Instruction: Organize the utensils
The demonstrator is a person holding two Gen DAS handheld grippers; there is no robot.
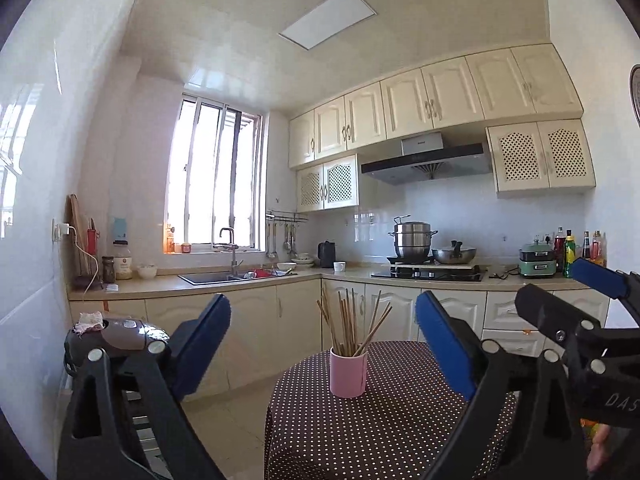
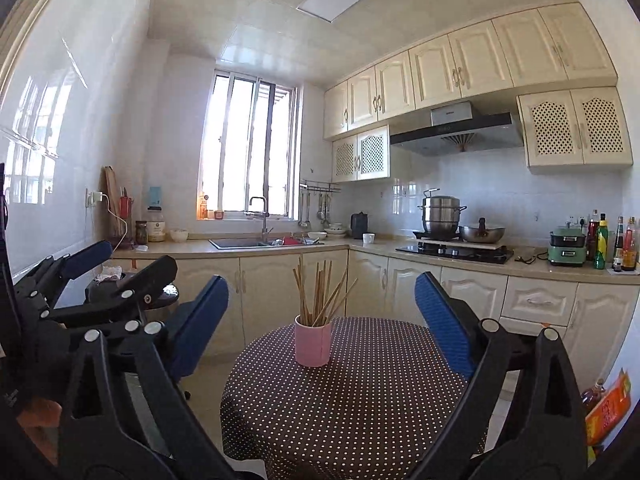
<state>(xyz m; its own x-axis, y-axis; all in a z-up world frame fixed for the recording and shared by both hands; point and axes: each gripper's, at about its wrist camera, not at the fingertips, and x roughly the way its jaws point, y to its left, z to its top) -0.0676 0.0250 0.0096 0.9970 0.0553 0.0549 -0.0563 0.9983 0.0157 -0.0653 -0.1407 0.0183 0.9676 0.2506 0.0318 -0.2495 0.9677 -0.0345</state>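
From the left wrist camera, a pink cup (image 1: 348, 372) stands upright on a round table (image 1: 384, 432) covered in a dark cloth with white dots, toward the table's far edge. A bundle of wooden chopsticks (image 1: 352, 326) stands in the cup, fanning outward above its rim. The left gripper (image 1: 323, 352) points level at the cup from the near side, its blue-padded jaws spread wide with nothing between them and well short of the cup. To the right of the cup, the right gripper (image 1: 560, 292) shows from the side, its jaws likewise gaping and empty. Beyond the cup, on the counter, a steel steamer pot (image 1: 412, 238) and a wok (image 1: 454, 255) sit on the stove; what they hold cannot be seen. From the right wrist camera, the cup (image 2: 313, 340) with its chopsticks (image 2: 322, 296) again stands on the table (image 2: 352, 408), ahead of the right gripper (image 2: 322, 332), whose jaws stand wide and hold nothing. Left of the cup, the left gripper (image 2: 120, 264) is open too. Far right of the cup, bottles (image 2: 612, 244) cluster on the counter.
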